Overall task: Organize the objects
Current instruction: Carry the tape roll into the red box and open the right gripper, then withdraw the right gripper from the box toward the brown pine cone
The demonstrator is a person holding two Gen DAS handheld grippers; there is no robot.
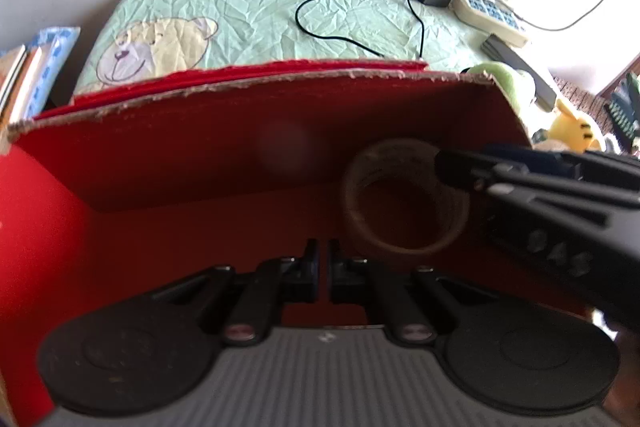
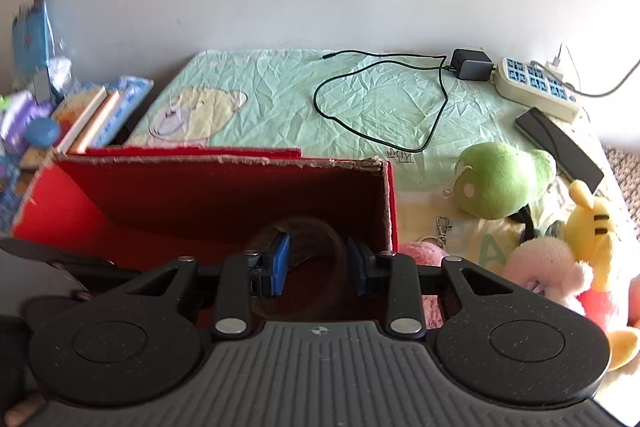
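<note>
A red cardboard box (image 1: pixel 200 155) stands open on the table; it also shows in the right wrist view (image 2: pixel 180 195). A brown roll of tape (image 1: pixel 404 197) hangs inside the box. My right gripper (image 2: pixel 318 265) has its blue pads either side of the roll of tape (image 2: pixel 304 239), with the jaws wide and a gap showing, so I cannot tell if it grips. The right gripper's fingers (image 1: pixel 500 175) reach in from the right in the left wrist view. My left gripper (image 1: pixel 323 269) is shut and empty, low inside the box.
Right of the box lie a green plush (image 2: pixel 504 183), a yellow plush (image 2: pixel 596 227), a pink plush (image 2: pixel 548 267) and a key clip (image 2: pixel 443 227). Behind are a black cable (image 2: pixel 380 103) with adapter (image 2: pixel 470 65), a power strip (image 2: pixel 536 87), a black remote (image 2: pixel 560 143). Books (image 2: pixel 92 119) stand left.
</note>
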